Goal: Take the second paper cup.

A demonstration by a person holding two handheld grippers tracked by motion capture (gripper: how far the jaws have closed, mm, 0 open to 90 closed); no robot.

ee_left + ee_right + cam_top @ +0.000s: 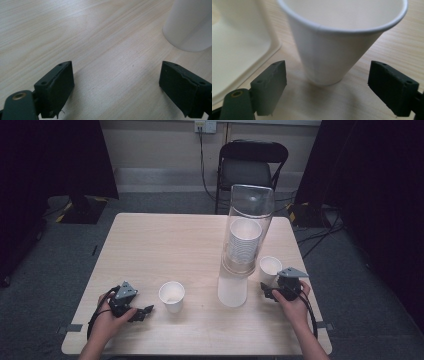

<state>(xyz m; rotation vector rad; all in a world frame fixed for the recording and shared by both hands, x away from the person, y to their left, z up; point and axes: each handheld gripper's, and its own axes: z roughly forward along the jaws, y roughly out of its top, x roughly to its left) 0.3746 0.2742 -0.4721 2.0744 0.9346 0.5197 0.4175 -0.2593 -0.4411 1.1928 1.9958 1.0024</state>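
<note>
High view dim, corners near black; table (150, 245) evenly lit from above, glare on clear tube (250, 215). Both gripper views brighter; paper cup (337, 42) soft-focused, soft shadow under it at lower centre.

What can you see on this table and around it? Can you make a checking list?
Surface: pale wooden table, bare between things.
Job's things: clear cup dispenser holding stacked cups; left paper cup and right paper cup, both upright.
Clutter: nothing seen.
Grippers: left gripper open, off its cup; right gripper open, jaws either side of the right cup.
Cables: trailing from each gripper; more on the floor.
Surroundings: black chair, dark curtains.
</note>
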